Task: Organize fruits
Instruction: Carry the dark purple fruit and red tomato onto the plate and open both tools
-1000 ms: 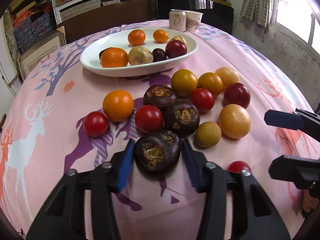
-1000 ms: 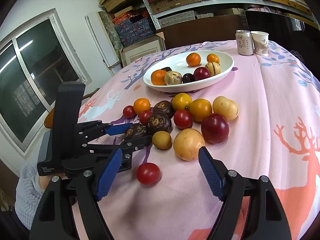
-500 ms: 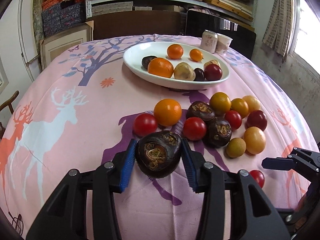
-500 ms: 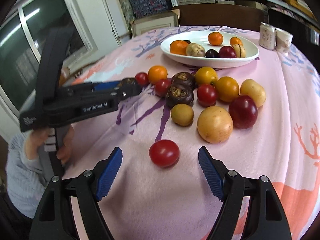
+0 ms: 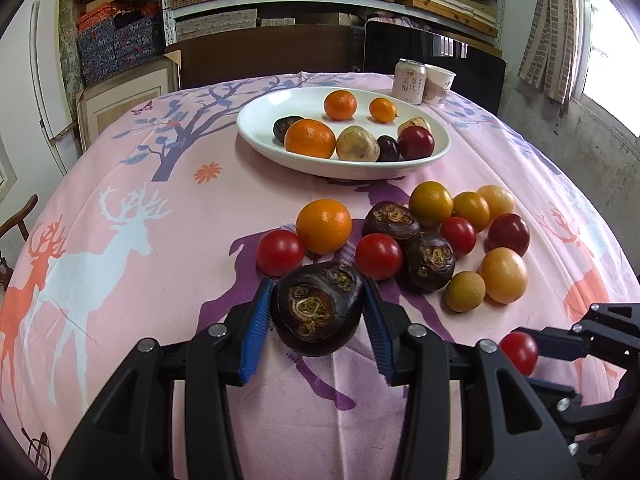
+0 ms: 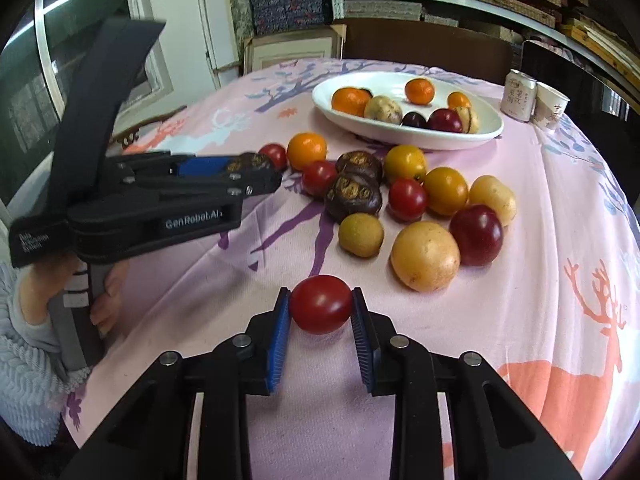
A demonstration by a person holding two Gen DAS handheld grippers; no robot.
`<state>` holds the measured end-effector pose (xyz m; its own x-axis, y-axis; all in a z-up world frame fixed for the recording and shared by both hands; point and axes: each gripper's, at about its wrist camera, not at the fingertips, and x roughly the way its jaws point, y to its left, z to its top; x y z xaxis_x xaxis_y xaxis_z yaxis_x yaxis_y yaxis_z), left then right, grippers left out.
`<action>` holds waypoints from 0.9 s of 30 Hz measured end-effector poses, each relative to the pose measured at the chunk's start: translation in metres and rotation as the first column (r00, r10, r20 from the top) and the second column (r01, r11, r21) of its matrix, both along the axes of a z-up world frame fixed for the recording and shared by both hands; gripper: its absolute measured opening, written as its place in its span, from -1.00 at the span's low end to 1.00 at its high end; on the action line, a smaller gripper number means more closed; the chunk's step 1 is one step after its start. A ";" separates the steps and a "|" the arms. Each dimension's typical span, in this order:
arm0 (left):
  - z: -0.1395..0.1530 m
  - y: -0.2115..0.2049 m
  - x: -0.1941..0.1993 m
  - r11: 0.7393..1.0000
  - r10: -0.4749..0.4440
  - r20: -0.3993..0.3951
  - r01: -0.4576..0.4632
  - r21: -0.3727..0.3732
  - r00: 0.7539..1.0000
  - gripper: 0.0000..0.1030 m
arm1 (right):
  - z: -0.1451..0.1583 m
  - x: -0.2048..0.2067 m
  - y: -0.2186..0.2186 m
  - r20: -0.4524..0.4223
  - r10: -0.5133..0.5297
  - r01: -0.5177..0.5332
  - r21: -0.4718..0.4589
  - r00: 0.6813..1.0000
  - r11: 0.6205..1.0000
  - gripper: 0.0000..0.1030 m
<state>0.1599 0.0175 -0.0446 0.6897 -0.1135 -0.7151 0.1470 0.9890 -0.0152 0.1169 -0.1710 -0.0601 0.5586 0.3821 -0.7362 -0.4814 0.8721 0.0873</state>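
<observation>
Dark purple and knobbly, the water chestnut [image 5: 318, 308] is sitting clamped between my left tongs [image 5: 316, 320], and I am judging it lifted just clear of the table [image 5: 120, 280], though the fisheye is making that hard to confirm. My right tongs [image 6: 320, 316] are closing narrow on a red cherry tomato [image 6: 321, 303] near the table's front edge. I am reading this as the pick-up step with both pieces in hand. Next I am carrying them to the white plate [image 5: 256, 128] at the far side. The loose fruit pile [image 5: 428, 240] is lying between me and the plate, so I am planning to go over it. The can [image 5: 408, 81] and paper cup [image 5: 439, 85] are standing just behind the plate.
</observation>
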 end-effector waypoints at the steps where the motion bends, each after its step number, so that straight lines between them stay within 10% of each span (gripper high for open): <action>1: 0.001 0.000 -0.001 1.000 0.000 0.009 0.000 0.001 1.000 -0.15 | 0.001 0.000 -0.004 0.003 -0.007 0.007 0.021 1.000 1.000 -0.41; 11: 0.016 -0.009 -0.014 1.000 -0.014 0.100 0.012 0.024 0.995 -0.15 | 0.009 0.004 -0.033 -0.006 -0.056 0.056 0.183 0.998 0.982 -0.41; 27: 0.083 -0.018 0.083 1.000 0.014 0.151 -0.013 -0.006 0.989 -0.15 | 0.084 0.110 -0.034 0.176 -0.174 0.160 0.087 0.969 0.983 -0.41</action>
<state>0.2431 -0.0005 0.0380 0.7910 -0.1070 -0.6024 0.1348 0.9909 0.0010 0.2270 -0.2048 0.0240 0.7409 0.3202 -0.5904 -0.3432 0.9361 0.0771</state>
